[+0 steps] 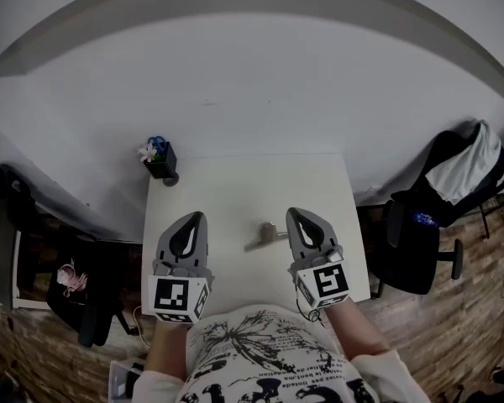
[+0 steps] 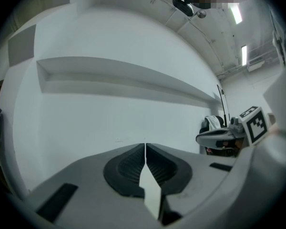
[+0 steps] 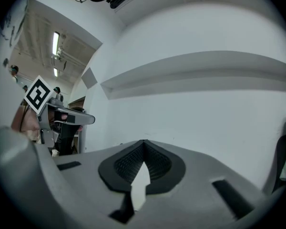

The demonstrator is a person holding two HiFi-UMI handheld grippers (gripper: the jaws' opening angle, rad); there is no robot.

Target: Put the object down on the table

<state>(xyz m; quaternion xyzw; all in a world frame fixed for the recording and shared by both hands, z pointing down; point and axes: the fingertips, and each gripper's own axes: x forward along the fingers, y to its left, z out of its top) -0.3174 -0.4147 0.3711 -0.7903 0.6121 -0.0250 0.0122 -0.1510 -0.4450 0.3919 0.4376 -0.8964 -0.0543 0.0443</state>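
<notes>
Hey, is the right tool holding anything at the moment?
No, the right tool has its jaws closed together with nothing between them, and the small grey object lies on the white table.

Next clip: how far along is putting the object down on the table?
Done, it seems: a small grey object lies on the white table, just left of the right hand-held gripper. In hand: nothing. That gripper's jaws are together and empty, and the left hand-held gripper is shut and empty too. Left: nothing visible, beyond perhaps drawing the grippers away.
</notes>
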